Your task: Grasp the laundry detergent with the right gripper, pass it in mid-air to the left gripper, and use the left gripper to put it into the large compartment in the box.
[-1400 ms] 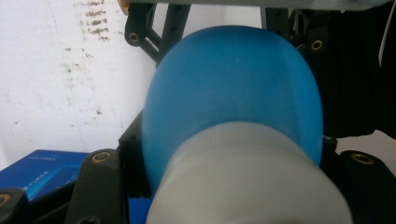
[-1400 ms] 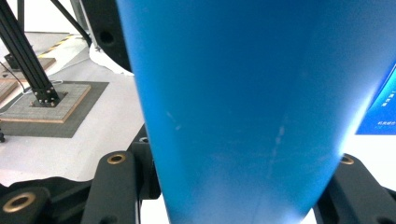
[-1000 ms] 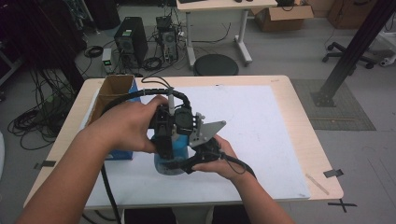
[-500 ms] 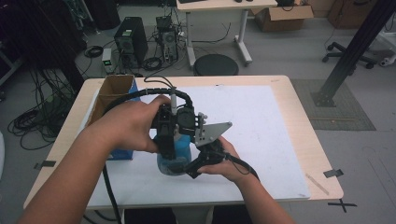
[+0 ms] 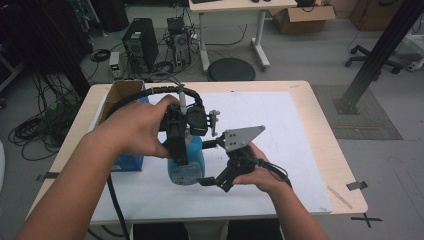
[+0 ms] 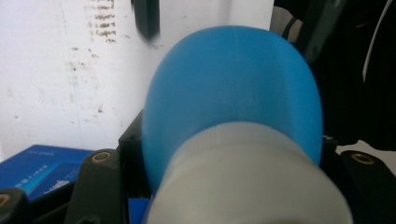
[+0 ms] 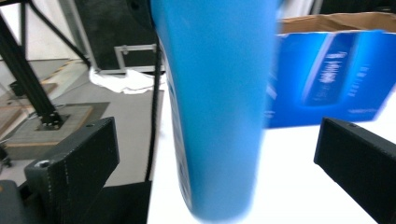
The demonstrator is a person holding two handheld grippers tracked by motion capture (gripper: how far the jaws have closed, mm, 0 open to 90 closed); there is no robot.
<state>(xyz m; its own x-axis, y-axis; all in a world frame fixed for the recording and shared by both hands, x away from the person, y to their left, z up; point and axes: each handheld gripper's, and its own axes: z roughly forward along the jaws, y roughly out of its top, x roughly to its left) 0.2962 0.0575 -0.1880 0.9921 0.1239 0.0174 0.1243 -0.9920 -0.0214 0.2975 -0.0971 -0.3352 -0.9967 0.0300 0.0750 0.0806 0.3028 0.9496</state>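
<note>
Left claw (image 5: 178, 150) clamps blue bottle (image 5: 186, 162) near cap; right claw (image 5: 214, 162), jaws just spread wide, straddles bottle untouched.

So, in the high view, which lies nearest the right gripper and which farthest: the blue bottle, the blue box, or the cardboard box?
From the right gripper:
1. Blue bottle, right beside its open jaws, held by the left gripper.
2. Blue box, farther left, behind the left hand.
3. Cardboard box, at the table's far left corner.
</note>
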